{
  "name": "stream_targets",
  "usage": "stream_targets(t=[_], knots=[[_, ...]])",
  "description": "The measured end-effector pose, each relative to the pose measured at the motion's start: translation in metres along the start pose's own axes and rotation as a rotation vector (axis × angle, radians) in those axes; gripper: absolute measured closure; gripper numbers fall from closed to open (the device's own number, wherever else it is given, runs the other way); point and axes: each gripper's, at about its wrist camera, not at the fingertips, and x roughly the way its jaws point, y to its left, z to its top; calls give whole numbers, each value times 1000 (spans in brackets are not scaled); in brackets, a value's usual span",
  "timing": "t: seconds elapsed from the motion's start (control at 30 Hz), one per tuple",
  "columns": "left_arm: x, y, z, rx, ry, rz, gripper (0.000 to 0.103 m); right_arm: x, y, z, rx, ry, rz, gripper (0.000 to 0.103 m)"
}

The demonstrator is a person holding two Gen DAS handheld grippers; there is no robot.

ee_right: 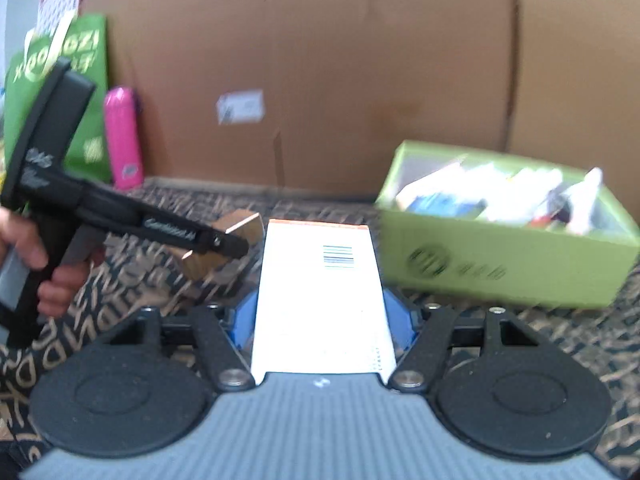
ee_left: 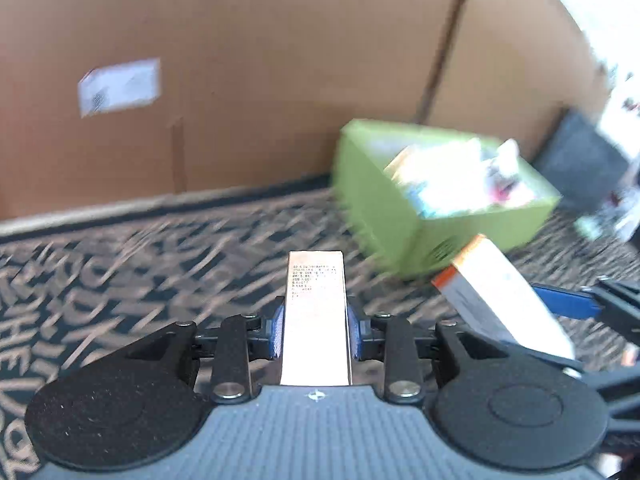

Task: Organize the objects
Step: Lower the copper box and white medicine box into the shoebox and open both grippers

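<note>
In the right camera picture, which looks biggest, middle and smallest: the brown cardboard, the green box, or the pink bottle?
1. Cardboard, biggest.
2. Green box.
3. Pink bottle, smallest, though it stands farther from the camera than the box.

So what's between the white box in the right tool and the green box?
Nothing. In the right wrist view, only bare patterned cloth separates the white box from the green box.

**Both grippers loaded, held off the floor**

L gripper (ee_left: 316, 328): jaws clamped on a narrow box's sides, blue pads (ee_left: 277, 334) pressing it, tilted downward. R gripper (ee_right: 320, 320): jaws set wider, gripping a broad white box. In the R wrist view, a bare hand (ee_right: 30, 258) wraps the L gripper's handle at left.
</note>
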Motion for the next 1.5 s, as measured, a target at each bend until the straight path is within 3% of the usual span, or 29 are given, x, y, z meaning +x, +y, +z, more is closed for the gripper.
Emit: stream_targets(t=[0.2, 0.37, 0.53, 0.6, 0.63, 0.67, 0.73, 0.83, 0.87, 0.93, 0.97, 1.0, 1.23, 1.27, 1.33, 1.4, 1.47, 1.5], knots=[[8, -52, 52, 5, -114, -32, 71, -17, -54, 41, 23, -132, -192, 37], [48, -78, 91, -43, -99, -49, 71, 17, -101, 74, 27, -156, -359, 37], [96, -91, 112, -73, -70, -17, 71, 63, -126, 91, 23, -142, -411, 37], [114, -92, 112, -64, -61, -21, 72, 80, -135, 89, 47, -128, -391, 37], [122, -92, 111, -46, -52, -34, 67, 90, -139, 87, 53, -113, -366, 36], [128, -92, 108, -28, -36, -29, 46, 100, -143, 83, 45, -81, -336, 30], [126, -90, 100, -23, -55, 25, 25, 107, -142, 76, 11, -29, -346, 25], [111, -83, 91, -40, -136, 23, 19, 85, -136, 61, -14, -113, -362, 21], [109, -81, 90, -55, -136, 24, 19, 79, -136, 59, -2, -133, -351, 22], [105, -78, 90, -86, -141, 22, 19, 71, -136, 58, 27, -153, -325, 44], [103, -80, 91, -92, -145, 21, 19, 72, -137, 60, 33, -147, -315, 61], [102, -81, 91, -91, -150, 26, 19, 75, -143, 64, 32, -141, -303, 69], [106, -86, 88, -62, -137, 58, 18, 102, -137, 66, -4, -108, -314, 72], [105, -85, 86, -66, -132, 55, 18, 98, -135, 65, -5, -107, -313, 71], [94, -78, 83, -73, -133, 50, 16, 83, -129, 62, 10, -130, -300, 53], [83, -78, 78, -89, -148, 53, 11, 58, -126, 57, 32, -195, -330, 15], [67, -78, 68, -98, -162, 52, 6, 31, -120, 49, 49, -232, -360, 1], [60, -80, 62, -90, -162, 53, 5, 18, -117, 44, 56, -234, -362, 0]])
